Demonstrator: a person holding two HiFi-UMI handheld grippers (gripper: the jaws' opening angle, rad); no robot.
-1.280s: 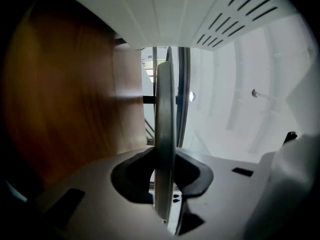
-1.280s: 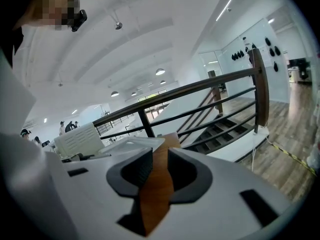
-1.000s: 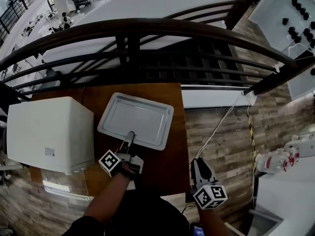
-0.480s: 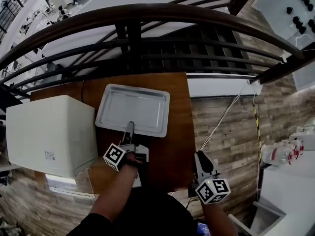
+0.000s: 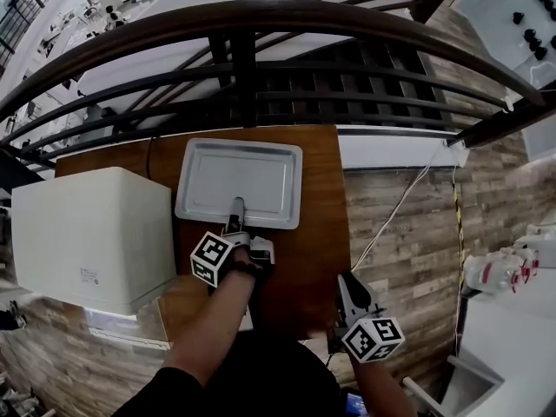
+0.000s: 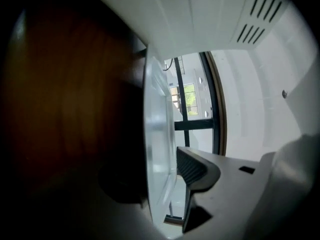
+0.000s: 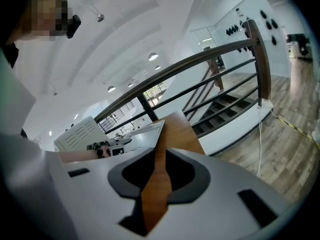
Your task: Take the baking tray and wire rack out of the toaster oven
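The silver baking tray (image 5: 239, 181) lies flat on the wooden table (image 5: 317, 233), to the right of the white toaster oven (image 5: 82, 233). My left gripper (image 5: 236, 207) is at the tray's near rim. Its jaws have just been opening. In the left gripper view the tray's rim (image 6: 157, 129) stands between them, with a gap to the ribbed pad (image 6: 192, 166). My right gripper (image 5: 347, 287) hovers off the table's near right corner. Its jaws have been closing a little, and only a narrow gap with nothing in it remains (image 7: 159, 176). No wire rack is in view.
The oven's glass door (image 5: 117, 328) hangs open at the near left. A dark wooden railing (image 5: 261, 20) runs behind the table, with stairs beyond it. A white cable (image 5: 391, 215) trails across the plank floor on the right.
The tray has settled squarer on the table beside the oven. My left hand has sunk towards the rim. The right gripper has dropped slightly.
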